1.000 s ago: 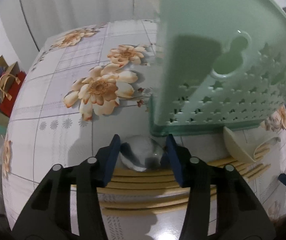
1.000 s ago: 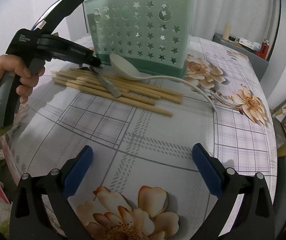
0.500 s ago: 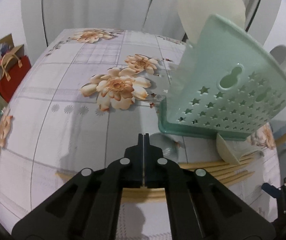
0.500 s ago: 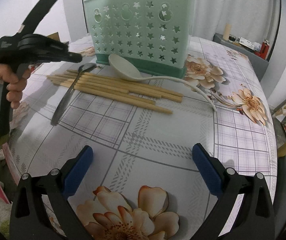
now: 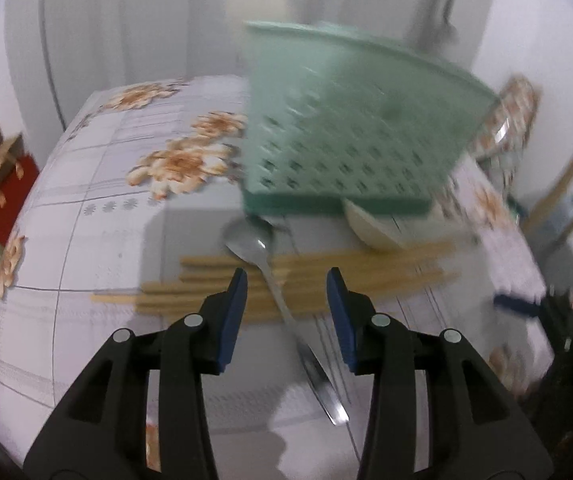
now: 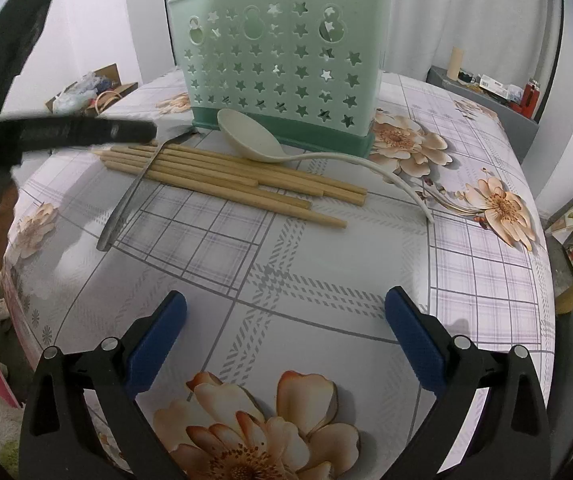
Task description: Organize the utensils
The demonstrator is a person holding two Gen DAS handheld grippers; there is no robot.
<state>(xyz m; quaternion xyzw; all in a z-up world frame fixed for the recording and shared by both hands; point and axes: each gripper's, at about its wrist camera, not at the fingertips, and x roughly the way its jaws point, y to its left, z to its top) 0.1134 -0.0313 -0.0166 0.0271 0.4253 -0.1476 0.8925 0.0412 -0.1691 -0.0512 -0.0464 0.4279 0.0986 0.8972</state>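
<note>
A mint-green caddy [image 6: 282, 68] with star holes stands upright at the back of the table. In front of it lie several wooden chopsticks [image 6: 226, 176], a white ladle [image 6: 250, 136] and a metal spoon [image 6: 126, 208] laid across the chopstick ends. My left gripper [image 5: 286, 276] hovers over the spoon [image 5: 270, 272]. Its jaws are opening, and the spoon handle shows between them without either pad touching it. The right wrist view shows the left gripper [image 6: 86, 132] as a blur at the left. My right gripper [image 6: 286, 300] stands wide open over bare tablecloth, holding nothing.
The floral tablecloth [image 6: 286, 240] curves down at the near left edge. A cardboard box with bags [image 6: 86, 88] sits beyond the table's left side. A grey shelf with small items [image 6: 486, 92] is at the back right. A wooden chair [image 5: 566, 184] stands to the right.
The left gripper's jaws closed empty, then parted again as it drew back from the caddy. The spoon's handle swung round to point at the table's left edge. The right gripper stayed still.
</note>
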